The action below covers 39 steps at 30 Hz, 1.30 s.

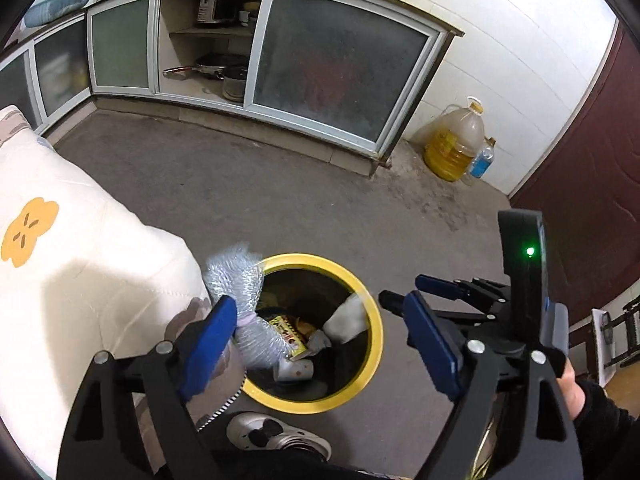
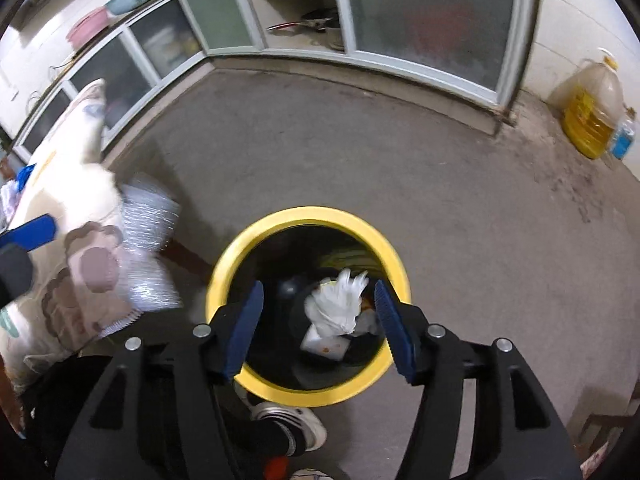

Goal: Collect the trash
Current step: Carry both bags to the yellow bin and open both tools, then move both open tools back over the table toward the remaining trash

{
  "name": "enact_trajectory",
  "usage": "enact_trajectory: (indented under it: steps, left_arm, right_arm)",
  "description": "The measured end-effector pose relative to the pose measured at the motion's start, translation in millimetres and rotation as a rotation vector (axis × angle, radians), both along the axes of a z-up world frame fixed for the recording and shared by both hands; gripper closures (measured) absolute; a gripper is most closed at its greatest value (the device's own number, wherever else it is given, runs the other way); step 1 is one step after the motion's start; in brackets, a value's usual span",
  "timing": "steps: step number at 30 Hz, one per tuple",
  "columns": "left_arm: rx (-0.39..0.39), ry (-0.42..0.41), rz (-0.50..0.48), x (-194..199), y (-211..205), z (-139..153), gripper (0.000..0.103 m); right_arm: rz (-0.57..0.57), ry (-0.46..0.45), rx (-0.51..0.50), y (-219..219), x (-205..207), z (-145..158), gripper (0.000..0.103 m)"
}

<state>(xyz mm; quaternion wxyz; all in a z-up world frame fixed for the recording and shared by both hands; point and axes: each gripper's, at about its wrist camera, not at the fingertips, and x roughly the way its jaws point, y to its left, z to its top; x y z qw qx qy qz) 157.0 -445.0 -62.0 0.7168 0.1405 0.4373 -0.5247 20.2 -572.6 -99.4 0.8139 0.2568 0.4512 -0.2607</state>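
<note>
A black bin with a yellow rim [image 1: 372,320] [image 2: 396,264] stands on the grey floor and holds cartons, a paper cup and wrappers. My left gripper [image 1: 324,340] hangs open above it. A silvery crinkled wrapper [image 1: 236,288] [image 2: 152,248] rests against its left finger over the bin's near-left rim, with the other finger far from it. My right gripper [image 2: 320,332] [image 1: 400,289] is open over the bin's mouth. A crumpled white tissue [image 2: 340,308] [image 1: 348,316] sits loose between its fingers, inside the bin's opening, touched by neither pad.
A cream cushion with a flower print [image 1: 60,240] presses in from the left. Low cabinets with frosted doors [image 1: 340,76] line the back. A yellow oil jug [image 1: 456,140] and a blue bottle [image 1: 482,160] stand by a dark red door [image 1: 580,184]. A person's shoe [image 1: 276,434] lies beside the bin.
</note>
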Motion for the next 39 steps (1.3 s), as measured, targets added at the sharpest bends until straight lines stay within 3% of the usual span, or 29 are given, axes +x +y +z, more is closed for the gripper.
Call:
enact_trajectory:
  steps: [10, 16, 23, 29, 35, 39]
  left_arm:
    - [-0.091, 0.024, 0.022, 2.4, 20.6, 24.7, 0.015]
    - [-0.168, -0.010, 0.119, 13.5, 73.7, 57.9, 0.011]
    - [-0.214, -0.154, 0.330, 41.5, 175.2, 97.8, 0.008]
    - [-0.143, -0.286, 0.532, 62.9, 273.2, 109.2, 0.008]
    - [-0.090, -0.306, 0.746, 85.8, 375.0, 111.6, 0.008]
    - [-0.030, -0.363, 0.896, 92.4, 442.7, 113.9, 0.008]
  right_arm:
    - [-0.103, -0.047, -0.012, -14.7, -47.2, 18.9, 0.048]
    - [-0.060, -0.136, -0.077, -0.3, -43.3, 47.5, 0.047]
    - [0.085, -0.268, -0.157, 39.7, -7.2, 89.9, 0.038]
    - [0.286, -0.390, -0.167, 96.8, 44.7, 129.0, 0.033]
    - [0.491, -0.449, -0.159, 165.1, 100.0, 154.1, 0.033]
    - [0.611, -0.472, -0.150, 208.6, 130.8, 163.5, 0.033]
